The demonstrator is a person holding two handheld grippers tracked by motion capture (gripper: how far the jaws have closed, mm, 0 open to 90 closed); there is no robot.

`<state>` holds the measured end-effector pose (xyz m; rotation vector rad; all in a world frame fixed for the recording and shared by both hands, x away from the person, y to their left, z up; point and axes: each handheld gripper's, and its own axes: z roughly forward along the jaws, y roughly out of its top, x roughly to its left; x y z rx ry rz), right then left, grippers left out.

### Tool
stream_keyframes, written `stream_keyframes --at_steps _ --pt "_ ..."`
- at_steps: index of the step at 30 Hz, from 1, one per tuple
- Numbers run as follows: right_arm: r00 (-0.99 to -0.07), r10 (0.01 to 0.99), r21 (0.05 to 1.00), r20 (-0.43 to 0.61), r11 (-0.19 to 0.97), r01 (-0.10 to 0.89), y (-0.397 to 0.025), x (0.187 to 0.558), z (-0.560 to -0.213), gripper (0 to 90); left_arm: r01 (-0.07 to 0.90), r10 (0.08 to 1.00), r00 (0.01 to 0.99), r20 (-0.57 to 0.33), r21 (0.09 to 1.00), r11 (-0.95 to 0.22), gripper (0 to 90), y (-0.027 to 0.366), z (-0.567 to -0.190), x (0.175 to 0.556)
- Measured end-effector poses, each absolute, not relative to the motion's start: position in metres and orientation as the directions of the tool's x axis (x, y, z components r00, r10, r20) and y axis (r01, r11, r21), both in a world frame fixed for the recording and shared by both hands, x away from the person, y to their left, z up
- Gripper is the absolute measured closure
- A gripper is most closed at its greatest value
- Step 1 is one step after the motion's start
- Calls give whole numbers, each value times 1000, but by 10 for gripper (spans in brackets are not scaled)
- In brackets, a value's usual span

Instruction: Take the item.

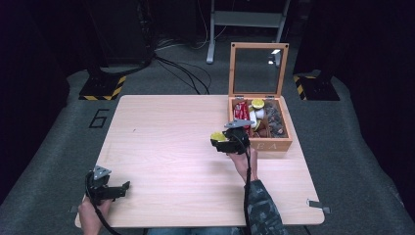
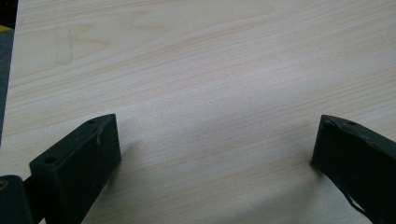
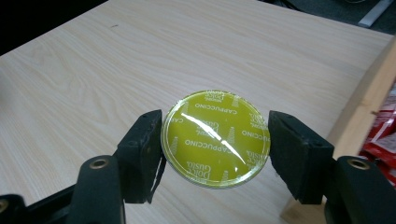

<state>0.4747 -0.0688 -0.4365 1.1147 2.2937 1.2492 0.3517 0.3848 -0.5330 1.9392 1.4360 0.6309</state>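
My right gripper (image 1: 219, 141) is shut on a coffee capsule with a yellow-green foil lid (image 3: 215, 137), printed "Cappuccino"; both black jaws press its rim. It hangs just above the table, left of the wooden box (image 1: 271, 145). In the high view the capsule (image 1: 217, 136) shows as a yellow spot at the gripper's tip. The box stands at the table's right side with its glass lid (image 1: 258, 70) upright, holding another yellow capsule (image 1: 257, 103), red packets (image 1: 241, 111) and brown items. My left gripper (image 1: 119, 190) rests open near the front left corner, jaws wide over bare wood (image 2: 215, 140).
The light wooden table (image 1: 161, 142) has broad free room between the two grippers. In the right gripper view the box wall (image 3: 369, 102) rises close at the right. A metal clip (image 1: 315, 204) sticks out at the table's front right edge. Cables and stands lie on the floor beyond.
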Motion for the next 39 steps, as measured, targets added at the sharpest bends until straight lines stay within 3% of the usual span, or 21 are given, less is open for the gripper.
stream_keyframes --at_steps 27,39 --pt "-680 727 753 94 395 527 -27 483 -495 367 653 957 289 5 730 -201 8 385 -533 352" --pt "-688 719 737 102 410 538 -22 480 -501 349 655 957 290 6 728 -203 8 385 -533 352"
